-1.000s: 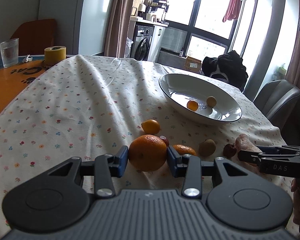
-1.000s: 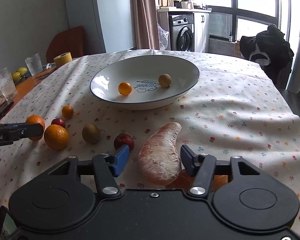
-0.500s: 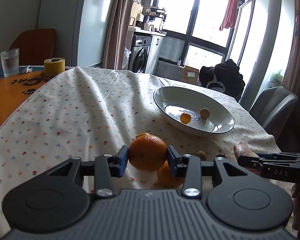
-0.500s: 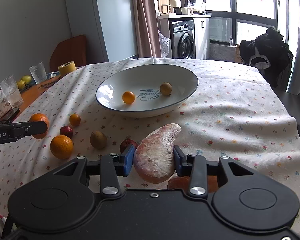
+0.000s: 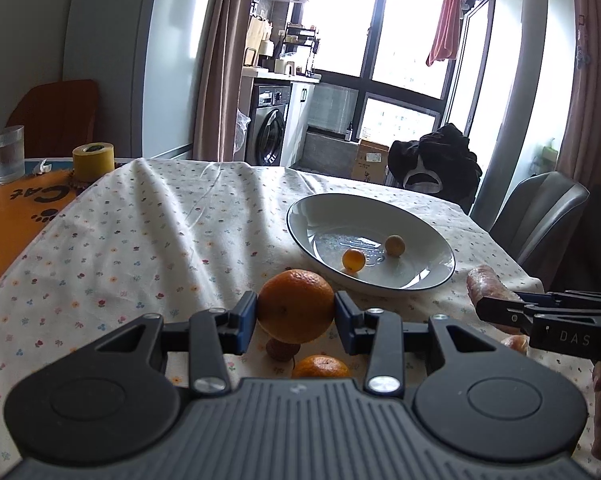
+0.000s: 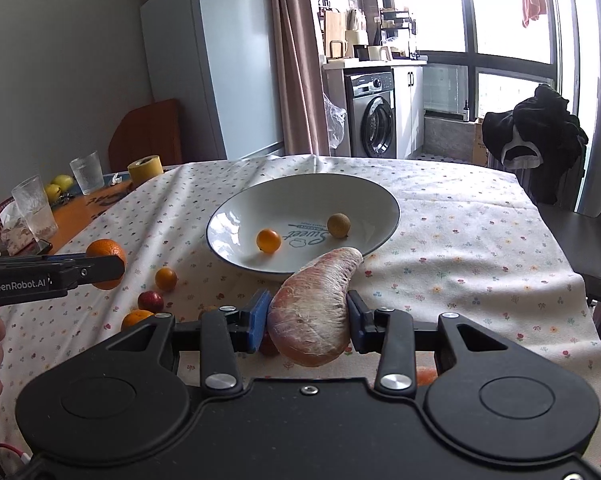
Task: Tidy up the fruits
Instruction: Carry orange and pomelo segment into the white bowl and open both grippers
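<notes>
Two pieces of fruit are off the table at once. The orange (image 5: 295,306) sits clamped between the blue pads of the left gripper (image 5: 295,312), held above the flowered tablecloth (image 5: 140,240) with the loose fruit below it. The wrapped pomelo wedge (image 6: 314,304) is pinched at its thick end by the right gripper (image 6: 308,316), its long axis running forward and a little right, the narrow tip pointing at the near rim of the white bowl (image 6: 380,200).

The coming move, as I judge it, is the carry to the bowl. From the left gripper the bowl lies ahead and to the right, still some way off. From the right gripper it lies nearly straight ahead, and the wedge's tip overlaps the rim in that view, so the right hand looks the nearer of the two. Whether the tip is over the rim or just short of it cannot be told.

Inside the bowl rest a small orange kumquat (image 6: 268,240) and a brownish round fruit (image 6: 338,225), apart from each other toward the middle. Still on the cloth, near the table's front left edge, lie a small orange fruit (image 6: 165,278), a dark red fruit (image 6: 150,301) and another orange (image 6: 136,319). At the far left edge, on bare tabletop, stand glasses (image 6: 34,204) and a yellow tape roll (image 6: 144,169).
</notes>
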A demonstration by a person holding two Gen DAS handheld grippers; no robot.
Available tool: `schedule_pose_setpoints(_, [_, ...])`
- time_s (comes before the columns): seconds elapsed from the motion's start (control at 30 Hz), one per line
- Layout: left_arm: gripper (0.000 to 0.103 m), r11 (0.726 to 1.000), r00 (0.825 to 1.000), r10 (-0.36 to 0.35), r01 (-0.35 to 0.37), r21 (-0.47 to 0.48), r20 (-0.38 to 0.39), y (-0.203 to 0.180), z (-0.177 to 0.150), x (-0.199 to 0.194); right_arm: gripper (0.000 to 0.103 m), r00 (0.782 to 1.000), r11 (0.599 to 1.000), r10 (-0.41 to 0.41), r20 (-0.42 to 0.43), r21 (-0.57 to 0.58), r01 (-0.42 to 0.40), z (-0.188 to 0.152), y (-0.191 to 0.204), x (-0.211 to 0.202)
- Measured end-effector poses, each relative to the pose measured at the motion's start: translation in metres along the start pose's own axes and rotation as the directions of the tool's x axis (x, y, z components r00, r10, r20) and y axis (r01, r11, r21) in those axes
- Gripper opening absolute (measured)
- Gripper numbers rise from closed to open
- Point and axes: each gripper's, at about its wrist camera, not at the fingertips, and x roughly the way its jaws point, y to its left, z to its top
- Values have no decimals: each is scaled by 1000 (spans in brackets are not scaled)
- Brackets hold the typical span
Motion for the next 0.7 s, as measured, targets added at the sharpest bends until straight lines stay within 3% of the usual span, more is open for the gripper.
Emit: schedule_pose_setpoints(0.7, [40,999,999,-34,34,40,-8,-21,32,42,39,999,1000,12,30,25,-12,28,-12,29])
